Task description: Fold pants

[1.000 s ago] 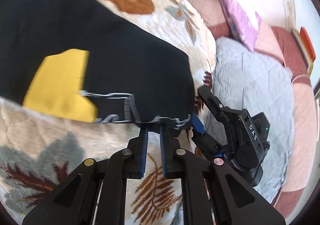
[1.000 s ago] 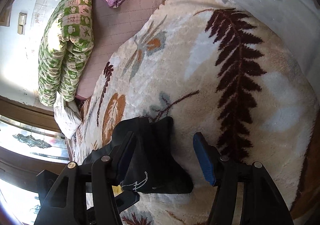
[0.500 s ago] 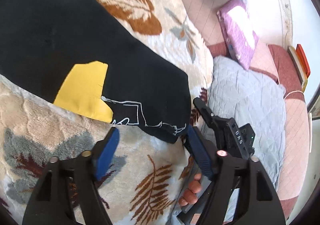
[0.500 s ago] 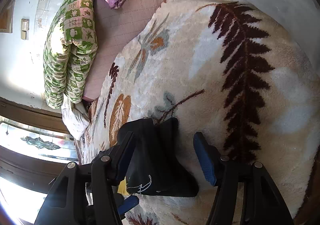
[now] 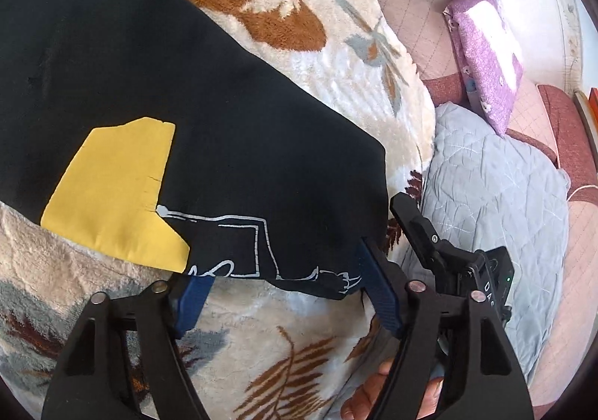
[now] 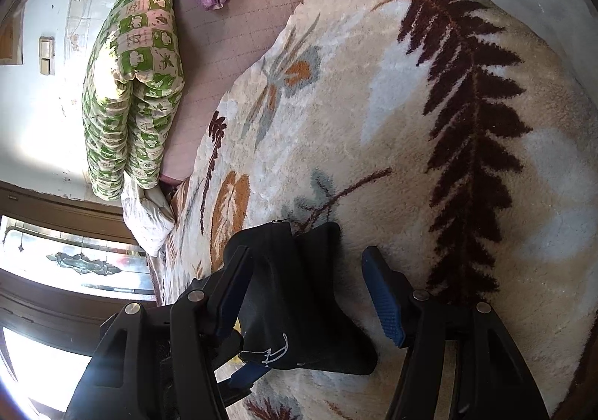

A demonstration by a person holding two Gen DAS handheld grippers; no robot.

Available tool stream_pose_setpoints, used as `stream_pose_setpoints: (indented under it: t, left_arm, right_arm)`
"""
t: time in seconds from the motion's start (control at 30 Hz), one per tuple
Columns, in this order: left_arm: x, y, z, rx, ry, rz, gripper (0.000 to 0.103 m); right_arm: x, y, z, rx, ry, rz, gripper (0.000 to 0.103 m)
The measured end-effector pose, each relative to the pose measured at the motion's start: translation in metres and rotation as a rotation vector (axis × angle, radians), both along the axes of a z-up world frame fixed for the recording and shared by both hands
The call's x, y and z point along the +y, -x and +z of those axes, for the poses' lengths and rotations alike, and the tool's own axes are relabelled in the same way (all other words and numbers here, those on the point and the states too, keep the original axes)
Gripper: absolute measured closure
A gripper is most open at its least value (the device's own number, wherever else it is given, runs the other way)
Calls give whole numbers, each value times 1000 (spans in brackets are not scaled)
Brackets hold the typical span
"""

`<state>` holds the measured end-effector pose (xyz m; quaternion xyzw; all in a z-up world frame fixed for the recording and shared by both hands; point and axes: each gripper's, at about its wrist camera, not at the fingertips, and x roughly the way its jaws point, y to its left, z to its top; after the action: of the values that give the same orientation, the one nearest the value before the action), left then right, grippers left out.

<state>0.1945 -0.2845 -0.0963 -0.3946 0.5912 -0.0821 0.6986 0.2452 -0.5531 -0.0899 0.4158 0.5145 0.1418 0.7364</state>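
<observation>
Plush, leaf-patterned blanket (image 5: 284, 326) is carrying the black pants (image 5: 179, 113), which are stretching away up-left from both claws, hem end nearest. The left gripper (image 5: 284, 293) is standing spread across the printed hem edge, pinching nothing. The right gripper (image 6: 306, 293) is likewise gaping around the hem corner just beside it, so neither is nearer.

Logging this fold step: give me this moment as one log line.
task: fold pants | left gripper: open, at hem | right gripper: open, at corner | black pants: flat on leaf-print blanket
</observation>
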Motion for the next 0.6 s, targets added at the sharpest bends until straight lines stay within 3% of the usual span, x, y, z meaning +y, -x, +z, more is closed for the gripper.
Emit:
stream_pose_setpoints:
  t: [0.03,0.13,0.17,0.2,0.23,0.27,0.33,0.6]
  left_arm:
    - [-2,0,-1,4,-8,-5,41]
    - [-3,-5,-4,23,1,-10,68]
    - [-5,-8,-7,40,24,-29,92]
    - [-8,-11,-12,67,45,-49,95]
    - [-7,-12,-16,77,48,-53,95]
    - [-6,-11,-17,72,60,-55,96]
    - [-4,-9,-16,66,76,-66,96]
    - [14,3,0,55,160,-67,96]
  right_arm:
    - [1,-1,0,2,-2,13,40]
    - [6,-5,1,5,15,58,42]
    - [8,-6,2,11,42,66,44]
    - [10,-6,2,16,57,71,53]
    - [12,-7,2,20,62,91,79]
    - [16,-6,2,29,83,113,87]
    - [23,-3,7,9,145,141,89]
    - [31,11,35,-42,165,120,91]
